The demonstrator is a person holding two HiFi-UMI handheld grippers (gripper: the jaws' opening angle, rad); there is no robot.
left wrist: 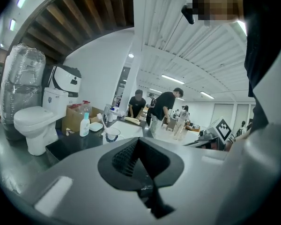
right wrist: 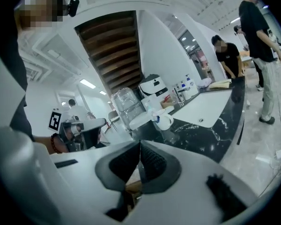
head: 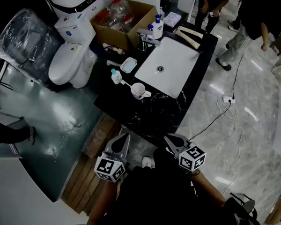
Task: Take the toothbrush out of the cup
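A white cup (head: pixel 139 91) stands on the black counter (head: pixel 159 114), left of the sink, with a white toothbrush (head: pixel 123 83) leaning out of it to the left. Both grippers hang below the counter's near edge, well short of the cup. My left gripper (head: pixel 121 140) and right gripper (head: pixel 171 139) point up at the counter, each with its jaws closed and nothing between them. The left gripper view shows the shut left gripper (left wrist: pixel 139 142) with the cup (left wrist: pixel 112 134) and toothbrush (left wrist: pixel 103 121) far beyond. In the right gripper view, the cup (right wrist: pixel 165 121) lies far past the shut right gripper (right wrist: pixel 139 147).
A white sink basin (head: pixel 167 64) with a faucet (head: pixel 147 36) fills the counter's middle. A soap dish (head: pixel 129 65) and small bottle (head: pixel 115 76) lie left of the cup. A toilet (head: pixel 72 55) and cardboard box (head: pixel 126 20) stand behind. People stand at the back right; a power strip (head: pixel 228 99) lies on the floor.
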